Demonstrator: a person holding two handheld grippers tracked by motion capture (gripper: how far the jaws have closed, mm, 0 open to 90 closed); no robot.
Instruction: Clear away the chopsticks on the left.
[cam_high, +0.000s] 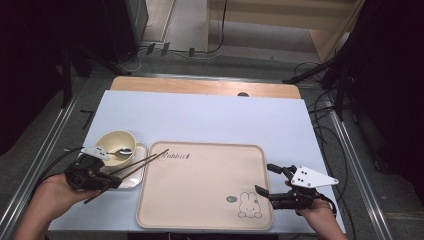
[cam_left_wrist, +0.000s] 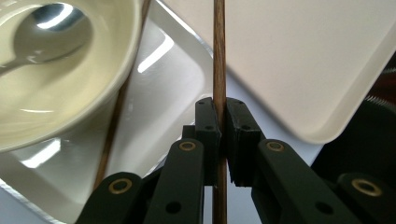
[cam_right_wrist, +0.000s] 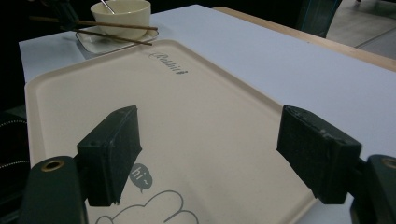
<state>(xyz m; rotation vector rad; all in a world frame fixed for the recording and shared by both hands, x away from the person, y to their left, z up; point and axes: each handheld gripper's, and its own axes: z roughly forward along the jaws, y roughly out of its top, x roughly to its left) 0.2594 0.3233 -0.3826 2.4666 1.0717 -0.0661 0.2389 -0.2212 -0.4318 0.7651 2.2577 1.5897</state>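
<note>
My left gripper is shut on a brown wooden chopstick, holding it just above a small white square plate. A second chopstick lies across that plate beside a cream bowl. A metal spoon rests in the bowl. My right gripper stands open over the right part of a beige tray, with nothing between its jaws.
The tray carries a rabbit drawing and lies on a pale blue mat over a wooden table. Cables and dark stands surround the table on the floor.
</note>
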